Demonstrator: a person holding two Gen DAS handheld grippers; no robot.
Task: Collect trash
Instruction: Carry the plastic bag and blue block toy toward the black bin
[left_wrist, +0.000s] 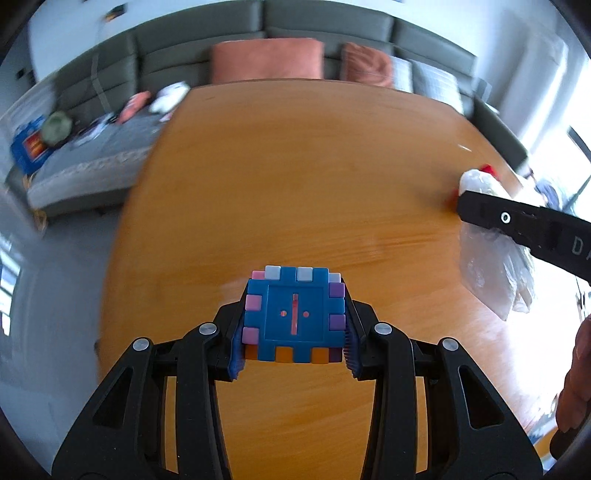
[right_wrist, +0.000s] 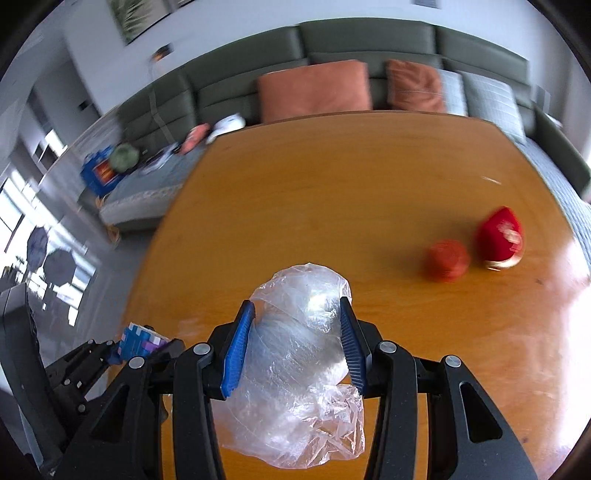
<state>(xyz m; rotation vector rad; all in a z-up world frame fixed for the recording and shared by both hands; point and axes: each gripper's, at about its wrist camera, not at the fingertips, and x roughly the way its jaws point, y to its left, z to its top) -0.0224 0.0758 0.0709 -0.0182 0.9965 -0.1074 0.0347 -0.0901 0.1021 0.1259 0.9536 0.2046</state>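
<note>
We find both views blurred, most of all toward the edges. In the left wrist view the left tool (left_wrist: 294, 325) is closed on a blue block (left_wrist: 294, 314) with pink, lilac and orange studs; its underside and rear are hidden by the pads. At 3 o'clock the right tool (left_wrist: 524, 229) enters as a black bar, cut off by the frame edge. The white letters on it read "D" and part of a second character; we cannot make out the rest. It covers much of a clear plastic bag (left_wrist: 495, 273), and behind the bag only a sliver of a red object (left_wrist: 487, 170) shows.

In the right wrist view the right tool (right_wrist: 297, 341) grips the bag (right_wrist: 295, 387) between its blue pads (right_wrist: 238, 349), jaws partly closed on the crumpled film. The bag hangs above the wooden worktop (right_wrist: 332, 192); we cannot tell whether its lower folds touch the surface. At 2 o'clock lie a smeared orange ball (right_wrist: 447, 260) and, just beside it, the red object (right_wrist: 500, 238), whose markings are illegible. At 8 o'clock the block (right_wrist: 142, 339) and left tool (right_wrist: 125, 350) show only in part.

Beyond the worktop stands a grey sofa (right_wrist: 369, 40) with orange cushions (right_wrist: 314, 90). A blue box (right_wrist: 98, 173) at 10 o'clock bears yellow and red printing, unreadable.
</note>
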